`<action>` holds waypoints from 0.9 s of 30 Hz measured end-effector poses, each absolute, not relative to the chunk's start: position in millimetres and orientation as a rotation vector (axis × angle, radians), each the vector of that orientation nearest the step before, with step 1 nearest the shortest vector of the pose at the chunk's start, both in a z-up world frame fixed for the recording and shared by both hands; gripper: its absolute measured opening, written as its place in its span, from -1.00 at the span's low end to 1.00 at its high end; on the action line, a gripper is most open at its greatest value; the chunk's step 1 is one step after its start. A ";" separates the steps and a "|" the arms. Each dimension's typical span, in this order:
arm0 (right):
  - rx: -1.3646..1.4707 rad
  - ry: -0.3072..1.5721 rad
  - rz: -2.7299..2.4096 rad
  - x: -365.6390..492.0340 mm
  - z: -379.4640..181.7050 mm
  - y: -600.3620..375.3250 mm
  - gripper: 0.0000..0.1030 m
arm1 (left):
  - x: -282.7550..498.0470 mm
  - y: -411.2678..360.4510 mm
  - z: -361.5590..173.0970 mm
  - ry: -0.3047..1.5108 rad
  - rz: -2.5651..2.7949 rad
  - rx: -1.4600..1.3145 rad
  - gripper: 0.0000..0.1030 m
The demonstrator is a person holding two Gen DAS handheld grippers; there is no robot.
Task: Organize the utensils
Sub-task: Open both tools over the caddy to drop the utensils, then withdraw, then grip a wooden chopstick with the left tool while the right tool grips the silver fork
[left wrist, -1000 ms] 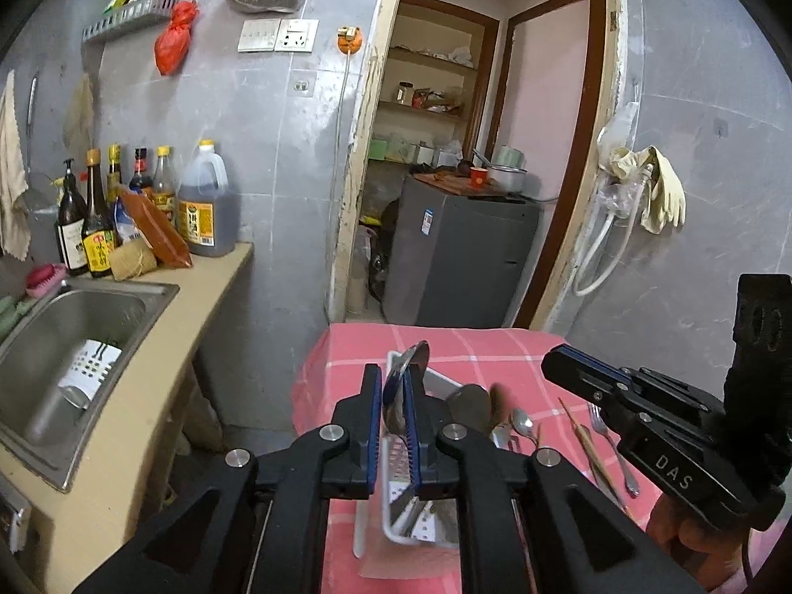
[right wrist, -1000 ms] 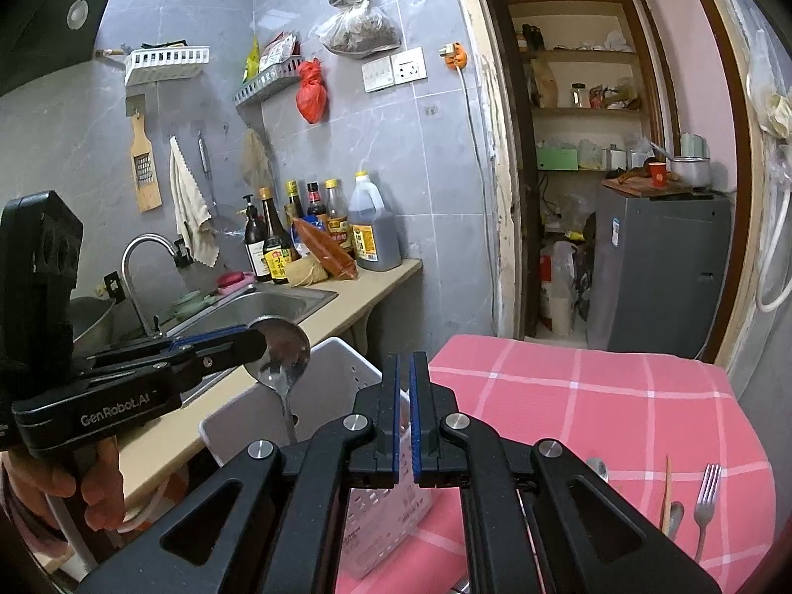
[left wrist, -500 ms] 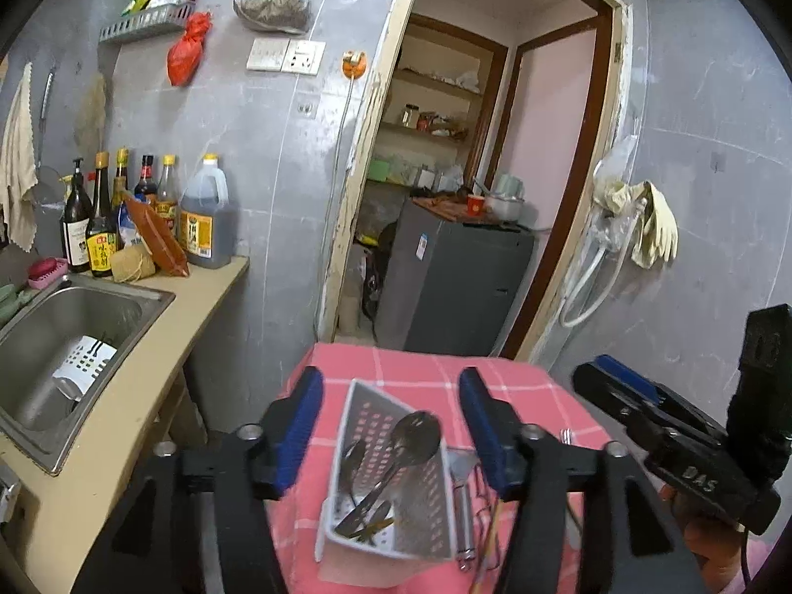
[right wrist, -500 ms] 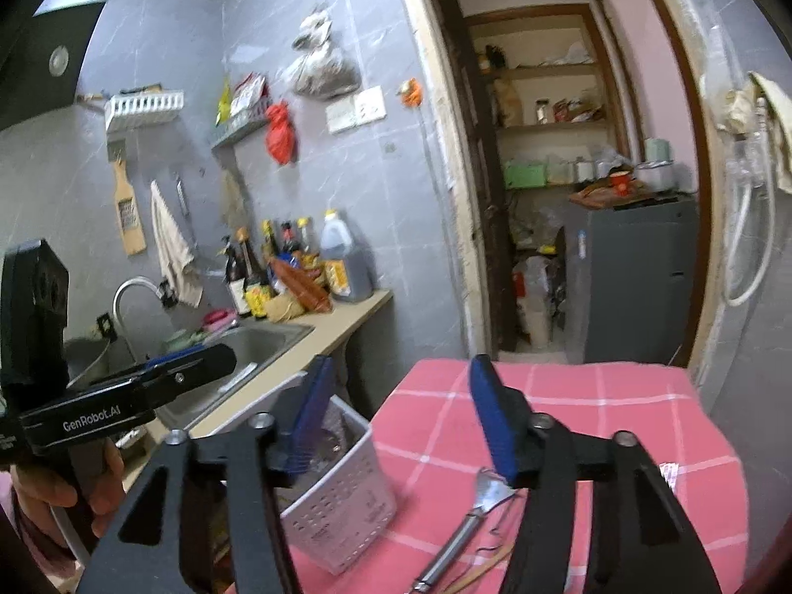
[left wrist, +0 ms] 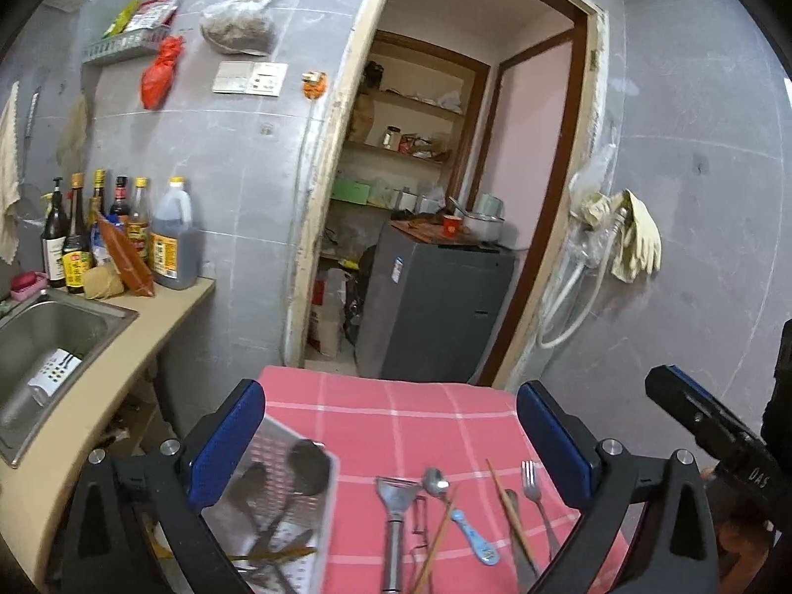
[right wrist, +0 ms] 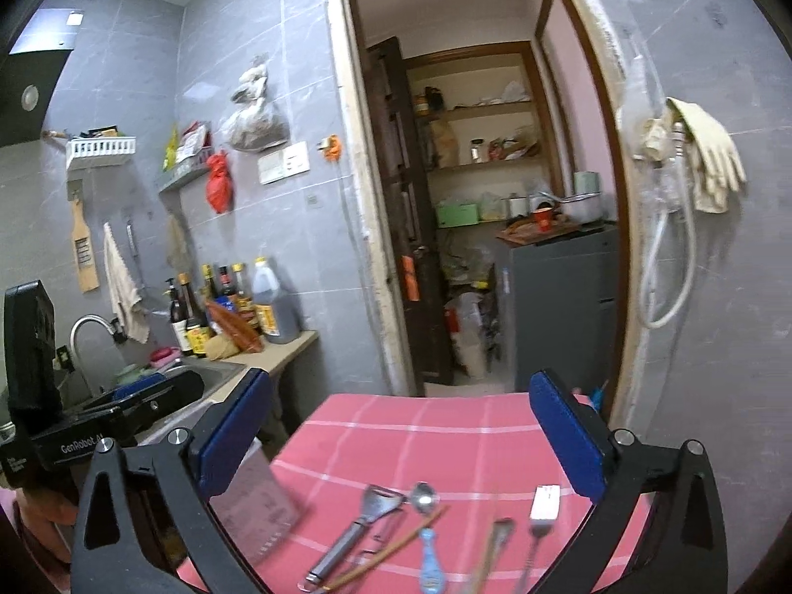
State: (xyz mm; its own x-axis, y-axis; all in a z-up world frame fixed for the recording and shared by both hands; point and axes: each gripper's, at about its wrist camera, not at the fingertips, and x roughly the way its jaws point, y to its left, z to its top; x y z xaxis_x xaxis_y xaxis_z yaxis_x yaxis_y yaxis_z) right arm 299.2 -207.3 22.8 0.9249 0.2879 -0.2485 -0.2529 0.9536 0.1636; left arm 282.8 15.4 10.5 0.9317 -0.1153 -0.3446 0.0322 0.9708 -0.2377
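Observation:
My left gripper (left wrist: 391,433) hangs over the pink checked tablecloth (left wrist: 376,406), its jaws opening wide with nothing between them. Below its left finger stands the white perforated basket (left wrist: 317,515), holding dark spoons and chopsticks. To the basket's right on the cloth lie a metal peeler (left wrist: 393,519), a blue-handled spoon (left wrist: 435,480), chopsticks (left wrist: 510,510) and a fork (left wrist: 532,485). My right gripper (right wrist: 403,425) is also opening wide and holds nothing, above the same peeler (right wrist: 356,529), spoon (right wrist: 425,500) and fork (right wrist: 537,529). The basket (right wrist: 257,510) shows blurred behind its left finger.
A beige counter (left wrist: 163,317) with a steel sink (left wrist: 54,336) and several sauce bottles (left wrist: 123,237) runs along the left. Beyond the table's far edge an open doorway shows a grey cabinet (left wrist: 435,307). Rubber gloves (left wrist: 636,237) and a hose hang on the right wall.
The left gripper let go of the spoon, which now lies in the basket. Both grippers went from shut to wide open and drew back, so more of the table shows.

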 end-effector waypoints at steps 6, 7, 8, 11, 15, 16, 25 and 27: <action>0.135 0.305 0.218 306.1 10.5 -246.4 0.98 | 296.8 -24.5 -1.5 0.394 -0.127 -0.189 0.99; 0.137 0.312 0.210 307.3 7.9 -251.2 0.98 | 300.0 -31.0 -4.8 0.404 -0.135 -0.186 0.99; 0.139 0.321 0.203 309.3 4.7 -256.5 0.98 | 302.9 -36.0 -7.6 0.413 -0.138 -0.183 0.99; 0.141 0.356 0.181 316.5 -7.5 -273.4 0.98 | 314.4 -49.5 -19.9 0.451 -0.152 -0.177 0.99; 0.142 0.409 0.168 328.9 -27.3 -292.6 0.98 | 330.3 -61.4 -40.4 0.511 -0.158 -0.192 0.99; 0.143 0.425 0.166 331.6 -33.4 -296.9 0.98 | 334.4 -64.0 -46.4 0.530 -0.160 -0.197 0.99; 0.149 0.546 0.188 360.4 -81.0 -317.3 0.98 | 357.8 -79.4 -88.4 0.644 -0.189 -0.211 0.99; 0.155 0.572 0.196 366.2 -90.6 -319.6 0.98 | 362.6 -83.2 -96.7 0.668 -0.197 -0.209 0.99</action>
State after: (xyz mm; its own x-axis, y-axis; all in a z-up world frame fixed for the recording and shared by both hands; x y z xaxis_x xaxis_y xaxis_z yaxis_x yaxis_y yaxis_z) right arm 366.2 -319.6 -90.6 0.8230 0.2261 -0.5212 -0.1405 0.9699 0.1989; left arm 362.6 -83.2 -96.7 0.7683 -0.2465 -0.5907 0.1129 0.9606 -0.2541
